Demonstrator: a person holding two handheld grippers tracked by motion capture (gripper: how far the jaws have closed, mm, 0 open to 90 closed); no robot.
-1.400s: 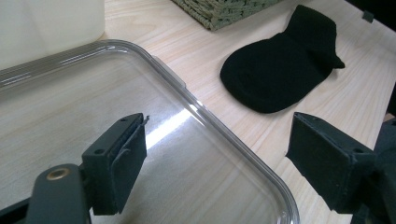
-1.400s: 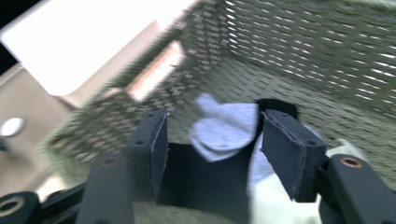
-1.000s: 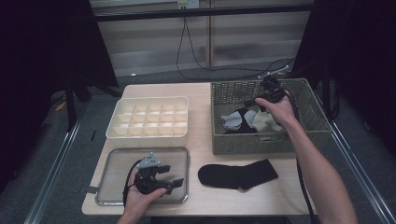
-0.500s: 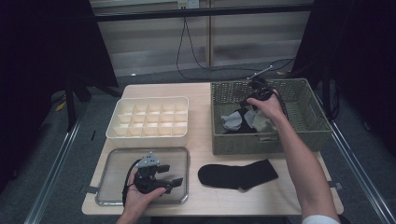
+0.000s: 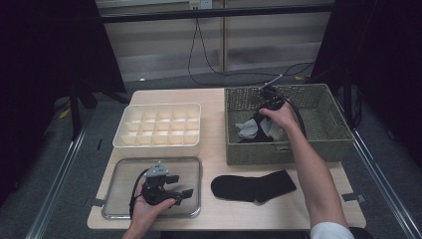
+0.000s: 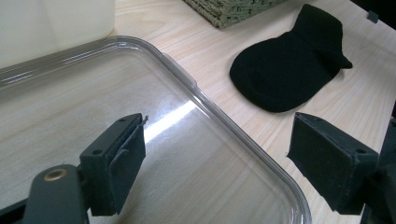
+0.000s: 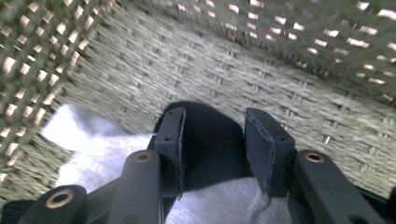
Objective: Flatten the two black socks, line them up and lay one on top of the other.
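A: Where is the right gripper (image 7: pixel 212 140)?

B: Down inside the basket (image 5: pixel 328 130), over the pile of socks. Its jaws have just been closing and now stand half apart, with a black sock (image 7: pixel 205 140) between them. Whether the pads press on it, I cannot tell.

A: What lies beside that sock?

B: A light grey sock (image 7: pixel 98 154), touching it, on the basket floor.

A: And the left gripper (image 6: pixel 217 158)?

B: Held over the clear tray (image 6: pixel 219 121) at the near left of the worktop (image 5: pixel 214 94), jaws wide, nothing between them.

A: Anything else out?

B: Another black sock (image 5: pixel 254 186) lies flat on the worktop just right of the tray, in front of the basket. A cream divided box (image 5: pixel 160 127) sits behind the tray.
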